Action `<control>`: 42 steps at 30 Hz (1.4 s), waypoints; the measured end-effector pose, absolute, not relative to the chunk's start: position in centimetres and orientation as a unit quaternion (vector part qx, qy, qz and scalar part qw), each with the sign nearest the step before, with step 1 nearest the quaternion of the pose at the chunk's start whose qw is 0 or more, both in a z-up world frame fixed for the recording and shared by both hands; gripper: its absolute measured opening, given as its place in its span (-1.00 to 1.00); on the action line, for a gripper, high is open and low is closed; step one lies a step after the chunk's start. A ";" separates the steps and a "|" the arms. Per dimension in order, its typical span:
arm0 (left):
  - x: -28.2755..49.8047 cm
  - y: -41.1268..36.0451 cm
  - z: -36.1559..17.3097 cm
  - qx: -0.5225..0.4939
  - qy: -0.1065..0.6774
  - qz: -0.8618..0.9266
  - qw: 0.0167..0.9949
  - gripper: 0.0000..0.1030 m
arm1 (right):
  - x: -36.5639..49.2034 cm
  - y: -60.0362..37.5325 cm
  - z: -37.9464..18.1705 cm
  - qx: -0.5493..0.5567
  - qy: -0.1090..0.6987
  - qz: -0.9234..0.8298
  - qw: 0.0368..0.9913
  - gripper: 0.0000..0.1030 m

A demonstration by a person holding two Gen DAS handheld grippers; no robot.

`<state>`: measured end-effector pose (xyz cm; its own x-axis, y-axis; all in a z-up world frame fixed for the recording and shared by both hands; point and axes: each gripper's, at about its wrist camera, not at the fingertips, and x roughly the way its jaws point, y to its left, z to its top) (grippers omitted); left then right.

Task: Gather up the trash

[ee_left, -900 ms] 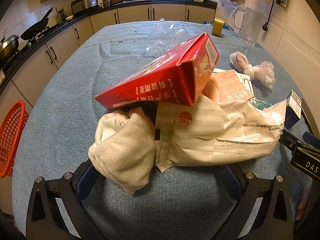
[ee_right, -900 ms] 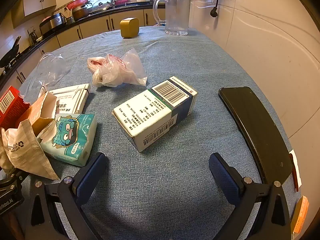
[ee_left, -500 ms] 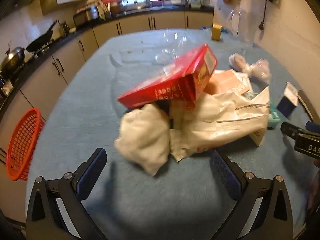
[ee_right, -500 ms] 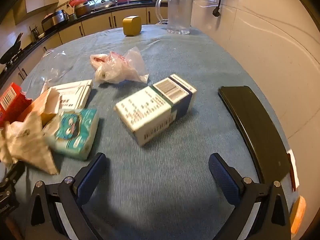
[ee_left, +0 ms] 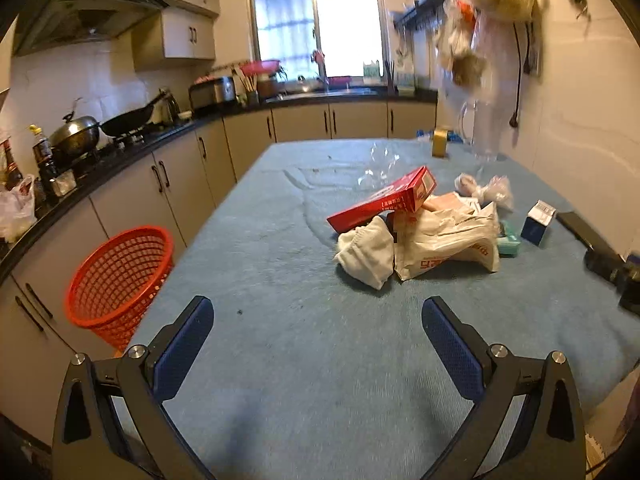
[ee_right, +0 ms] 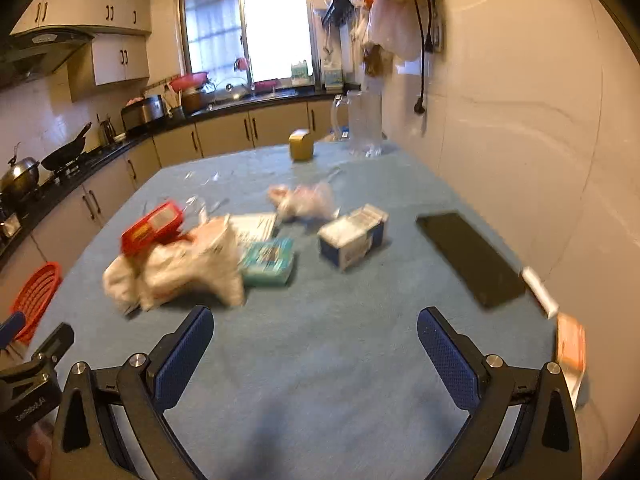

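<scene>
A heap of trash lies on the blue tablecloth (ee_left: 280, 264): a red carton (ee_left: 384, 200), a crumpled white cloth (ee_left: 366, 252), a white paper bag (ee_left: 444, 240), a teal tissue pack (ee_right: 268, 260), a blue-and-white box (ee_right: 352, 236) and a crumpled clear plastic bag (ee_right: 306, 200). My left gripper (ee_left: 318, 344) is open and empty, well short of the heap. My right gripper (ee_right: 316, 344) is open and empty, short of the blue-and-white box. A red mesh basket (ee_left: 120, 276) stands on the floor left of the table.
A black flat object (ee_right: 468, 256) lies along the table's right edge by the wall. A clear jug (ee_right: 362, 124) and a gold tin (ee_right: 302, 144) stand at the far end. Kitchen counters with pans run along the left and back.
Both grippers have pulled back and up from the heap, so the trash looks smaller and farther. Both stay open and empty. The basket has come into fuller view.
</scene>
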<state>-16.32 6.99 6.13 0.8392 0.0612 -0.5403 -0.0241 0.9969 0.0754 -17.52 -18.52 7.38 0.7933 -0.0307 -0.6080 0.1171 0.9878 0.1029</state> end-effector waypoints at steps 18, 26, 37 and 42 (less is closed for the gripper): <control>-22.1 8.0 6.5 0.022 0.276 0.029 0.960 1.00 | -22.6 -15.4 8.0 0.052 0.285 -0.018 0.957 1.00; -23.5 8.3 6.4 0.025 0.266 0.032 0.963 1.00 | -23.7 -14.3 8.5 0.052 0.275 -0.003 0.960 1.00; -23.5 9.0 5.6 0.019 0.275 0.035 0.961 1.00 | -23.2 -14.0 8.1 0.054 0.281 0.001 0.958 1.00; -23.4 8.9 5.5 0.021 0.276 0.033 0.960 1.00 | -23.1 -14.1 7.8 0.055 0.285 0.003 0.957 1.00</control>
<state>-23.44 8.90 5.55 0.8453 0.0756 -0.5288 -0.0520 0.9969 0.0594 -23.13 -14.08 7.84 0.8381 0.0376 -0.5443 0.0248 0.9940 0.1069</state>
